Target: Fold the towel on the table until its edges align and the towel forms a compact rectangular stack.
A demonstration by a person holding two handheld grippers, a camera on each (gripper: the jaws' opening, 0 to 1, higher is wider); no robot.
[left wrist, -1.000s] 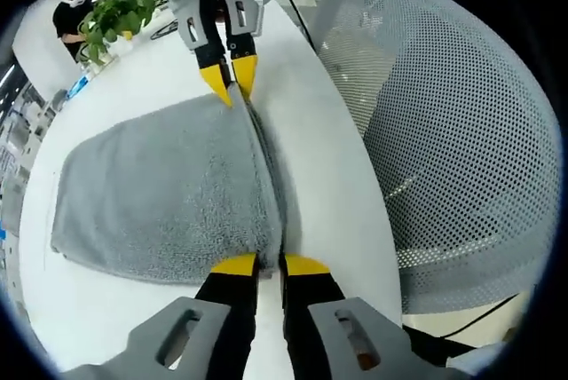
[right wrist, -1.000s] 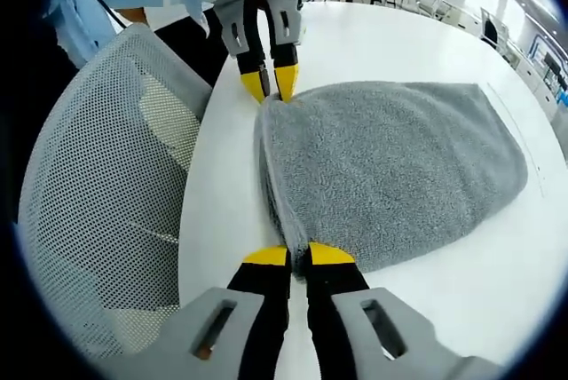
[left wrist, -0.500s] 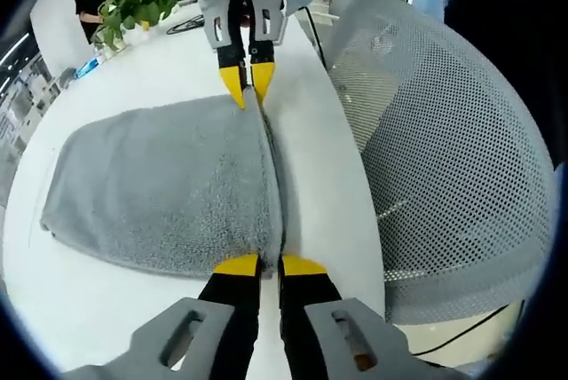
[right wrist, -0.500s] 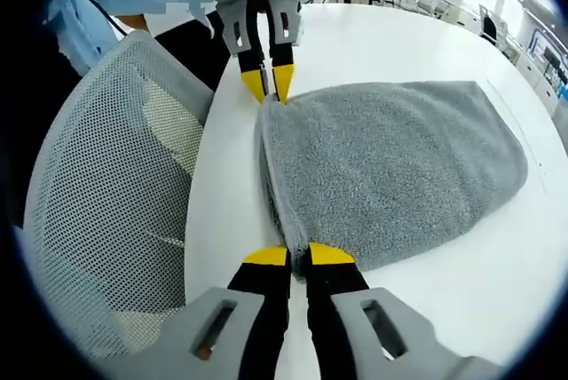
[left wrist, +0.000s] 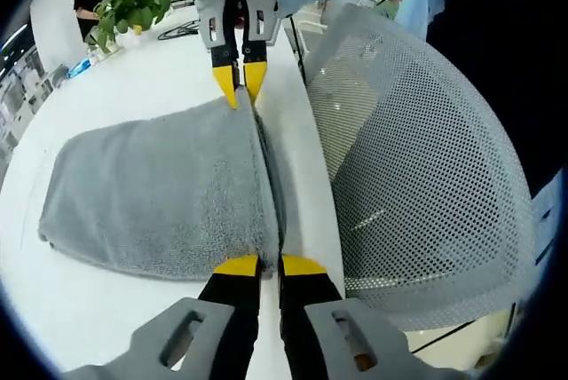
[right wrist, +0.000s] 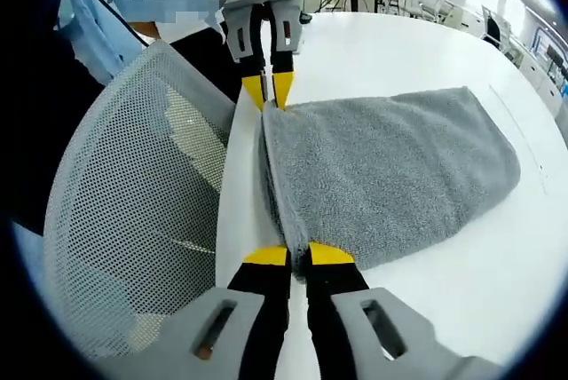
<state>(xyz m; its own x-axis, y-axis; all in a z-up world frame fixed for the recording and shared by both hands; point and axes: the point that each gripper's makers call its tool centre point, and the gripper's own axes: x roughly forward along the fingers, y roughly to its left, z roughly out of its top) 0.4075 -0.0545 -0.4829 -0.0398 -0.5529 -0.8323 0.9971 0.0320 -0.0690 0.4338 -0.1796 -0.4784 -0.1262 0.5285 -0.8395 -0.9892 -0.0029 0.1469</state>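
Plainly, the grey towel [left wrist: 160,189] is thick looped terry, folded into a rounded, roughly rectangular slab lying flat on the smooth white table [left wrist: 133,60]. In the left gripper view its long axis runs across the picture, with the doubled edge [left wrist: 269,176] at its right end, running between the two grippers. The left gripper [left wrist: 269,265], with yellow tips on black jaws, is pinched on the near corner of that edge; the right gripper [left wrist: 238,87] pinches the far corner. To the right stands a chair back [left wrist: 417,158] of pale perforated mesh, curved like a shell. A leafy green plant [left wrist: 133,3] sits at the table's far end. In the right gripper view the mesh chair back [right wrist: 133,220] lies left, then the layered edge [right wrist: 275,176], then the towel [right wrist: 390,176] stretching rightward. No writing is legible.
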